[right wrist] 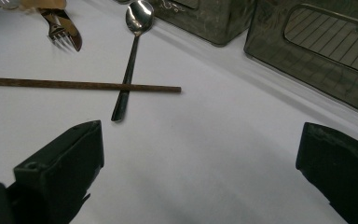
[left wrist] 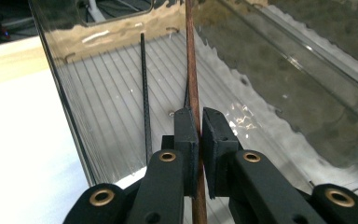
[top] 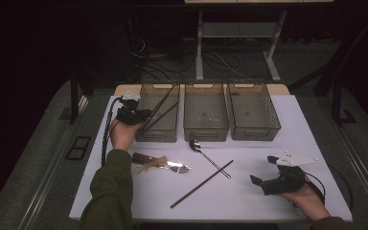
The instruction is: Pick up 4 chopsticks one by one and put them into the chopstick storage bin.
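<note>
Left tool [top: 141, 116]: clenched on a brown chopstick [left wrist: 193, 88], which is pinched between the two black pads and held over the left bin [top: 168, 135]. In the left gripper view the chopstick is seen running up from between the pads across the bin's ribbed floor. A second, darker chopstick [left wrist: 144, 93] is seen lying inside the same bin, just beside the held one and apart from it.

Right tool [top: 264, 170]: released, jaws spread wide with nothing between them; it is rested low near the worktop's front right corner, in the person's right hand [top: 309, 199].

Three translucent bins are lined along the far edge of the white worktop [top: 249, 201]: the left bin, a middle bin [top: 206, 132] and a right bin [top: 261, 132].

Loose items on the worktop, toward the front middle: a brown chopstick [top: 199, 186] laid diagonally; a metal spoon [top: 206, 155] crossed with it, bowl toward the bins. Nearer the front left, just beside the person's left sleeve [top: 110, 191], a knife [top: 148, 159] and a fork [top: 177, 167] are found together, overlapping.
</note>
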`<state>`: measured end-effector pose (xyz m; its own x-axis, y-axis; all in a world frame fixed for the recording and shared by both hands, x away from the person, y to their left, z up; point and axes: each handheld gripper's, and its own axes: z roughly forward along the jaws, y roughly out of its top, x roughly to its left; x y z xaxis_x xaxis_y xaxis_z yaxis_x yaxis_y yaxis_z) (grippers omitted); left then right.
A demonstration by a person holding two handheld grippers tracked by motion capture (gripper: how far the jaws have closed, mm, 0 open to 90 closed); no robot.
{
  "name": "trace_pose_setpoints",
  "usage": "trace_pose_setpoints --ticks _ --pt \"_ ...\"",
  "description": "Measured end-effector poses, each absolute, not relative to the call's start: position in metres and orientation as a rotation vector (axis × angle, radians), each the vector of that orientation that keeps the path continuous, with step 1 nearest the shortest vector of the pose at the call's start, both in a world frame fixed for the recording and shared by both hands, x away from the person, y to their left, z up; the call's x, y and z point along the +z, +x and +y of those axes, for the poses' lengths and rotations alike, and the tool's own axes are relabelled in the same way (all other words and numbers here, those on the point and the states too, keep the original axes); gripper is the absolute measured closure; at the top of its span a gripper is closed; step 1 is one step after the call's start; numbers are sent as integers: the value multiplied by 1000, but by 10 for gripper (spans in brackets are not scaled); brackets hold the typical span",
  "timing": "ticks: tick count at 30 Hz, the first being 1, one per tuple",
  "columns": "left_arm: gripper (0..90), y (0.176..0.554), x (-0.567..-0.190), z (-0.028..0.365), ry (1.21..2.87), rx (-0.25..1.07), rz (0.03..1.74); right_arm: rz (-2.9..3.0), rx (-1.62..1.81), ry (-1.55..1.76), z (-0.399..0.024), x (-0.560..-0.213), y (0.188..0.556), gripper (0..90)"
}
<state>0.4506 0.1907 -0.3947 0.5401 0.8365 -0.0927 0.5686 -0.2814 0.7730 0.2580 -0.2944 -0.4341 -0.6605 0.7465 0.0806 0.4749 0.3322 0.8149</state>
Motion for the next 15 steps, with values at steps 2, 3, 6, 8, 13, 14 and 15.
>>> trace_pose_setpoints --ticks 2,3,6,8,13,14,15 --pt "846 451 -395 189 1977 424 1141 2292 1245 1091 -294 -434 258 9" --pt "845 451 -395 189 1989 425 1144 2292 1245 1090 -294 -434 258 9" --pt "845 452 -396 187 1995 426 1147 2292 1246 1083 -294 -434 258 10" --pt "844 452 -397 185 2000 426 1150 2292 1246 1084 -294 -434 258 9" --pt "835 452 -398 185 1994 418 1157 2293 1247 1085 -294 -434 258 9" --pt "830 452 -398 185 1991 416 1157 2292 1247 1085 -294 -434 258 10" --pt "815 452 -398 185 1990 415 1157 2293 1247 1086 -294 -434 258 9"
